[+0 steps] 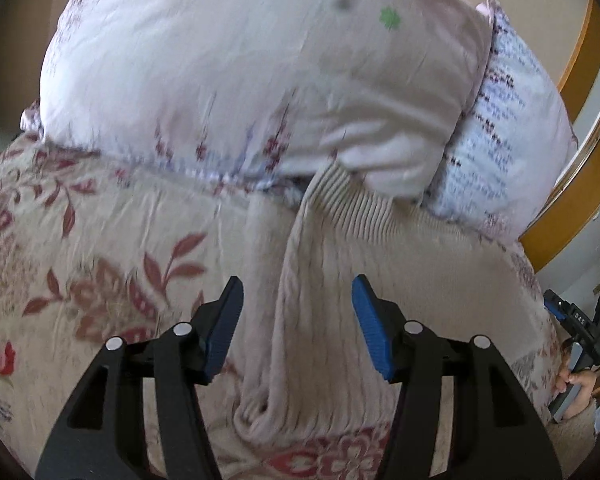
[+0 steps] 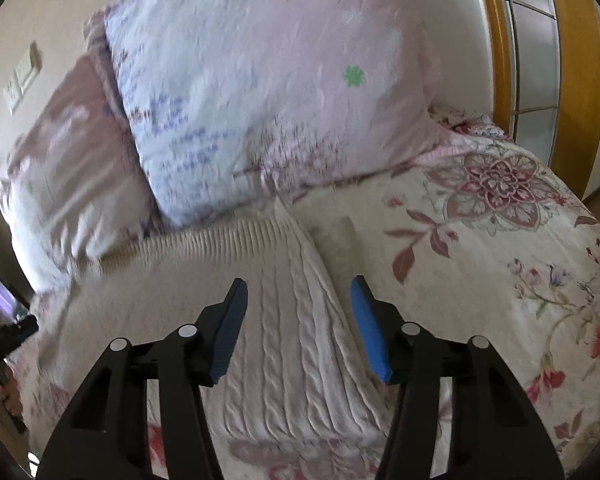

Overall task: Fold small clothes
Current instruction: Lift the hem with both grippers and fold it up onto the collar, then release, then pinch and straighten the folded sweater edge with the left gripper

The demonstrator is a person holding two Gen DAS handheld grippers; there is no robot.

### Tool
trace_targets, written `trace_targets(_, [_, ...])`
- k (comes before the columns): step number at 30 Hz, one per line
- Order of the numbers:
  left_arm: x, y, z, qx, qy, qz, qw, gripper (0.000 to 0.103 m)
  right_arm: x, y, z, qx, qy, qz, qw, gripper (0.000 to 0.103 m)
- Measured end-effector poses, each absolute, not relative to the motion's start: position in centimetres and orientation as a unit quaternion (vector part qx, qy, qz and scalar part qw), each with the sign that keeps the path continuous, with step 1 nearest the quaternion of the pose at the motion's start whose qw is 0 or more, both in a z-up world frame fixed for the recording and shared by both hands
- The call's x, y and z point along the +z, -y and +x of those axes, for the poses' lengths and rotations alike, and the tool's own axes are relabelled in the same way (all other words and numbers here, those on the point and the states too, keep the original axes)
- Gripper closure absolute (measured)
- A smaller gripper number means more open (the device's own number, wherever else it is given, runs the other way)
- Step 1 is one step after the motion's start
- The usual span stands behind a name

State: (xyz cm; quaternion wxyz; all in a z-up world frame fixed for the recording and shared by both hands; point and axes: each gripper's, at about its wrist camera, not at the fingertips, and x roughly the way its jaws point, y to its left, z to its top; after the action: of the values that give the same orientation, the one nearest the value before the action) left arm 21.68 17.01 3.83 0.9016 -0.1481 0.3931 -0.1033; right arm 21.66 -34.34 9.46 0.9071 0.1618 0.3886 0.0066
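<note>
- Left wrist view puts your left gripper (image 1: pixel 298 320) over one folded-in edge of the cream cable-knit sweater (image 1: pixel 324 300); its blue pads are spread apart and nothing is between them but air above the knit.
- Your right gripper (image 2: pixel 298 320) is released too, jaws wide, poised over the opposite side of the same sweater (image 2: pixel 296 320), where the cable pattern shows plainly.
- The sweater lies flat on the floral bedspread (image 2: pixel 500 248), its ribbed band (image 2: pixel 212 236) up against the pillows.
- Judging by the narrow, turned-over strips under each gripper, you appear to be in the middle of the fold: the sides look brought in, and the lengthwise fold is not yet made.
- The next move likely calls for both tongs to come down and pinch the near edge together, taking all layers, then carry it evenly toward the ribbed band so the knit does not skew.
- The picture is blurred, so exactly how the layers lie is hard to tell.
- Count: one sweater, two grippers, two pillows — a pale pink one (image 1: pixel 228 64) and a blue-printed one (image 1: pixel 500 132) — and one bedspread.
</note>
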Motion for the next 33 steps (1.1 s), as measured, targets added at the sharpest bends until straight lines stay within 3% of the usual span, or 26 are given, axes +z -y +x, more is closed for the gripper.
trace_targets(7, [1.1,-17.1,21.6,-0.106,-0.431,-0.160,0.882,0.065,7.1,35.1,21.3,-0.024,-0.437,0.147,0.887,0.055])
trace_targets(10, [0.5,-16.8,21.5,-0.103,-0.438,-0.152,0.880,0.070,6.0,34.9,21.4,-0.013,-0.459,0.145,0.876,0.074])
trace_targets(14, [0.5,-16.8,21.3,-0.109,-0.435,-0.149,0.881,0.083,6.2,34.4,20.8,-0.012,-0.446,0.130,0.885,0.089])
trace_targets(25, [1.5,-17.3,20.4,-0.130,-0.426,-0.153,0.882,0.092,9.6,34.0,18.8,-0.004,-0.404,0.132,0.905,0.093])
trace_targets(33, [1.2,-18.1,19.2,-0.140,-0.431,-0.173,0.875,0.094,7.0,34.7,18.2,-0.029,-0.440,0.137,0.887,0.094])
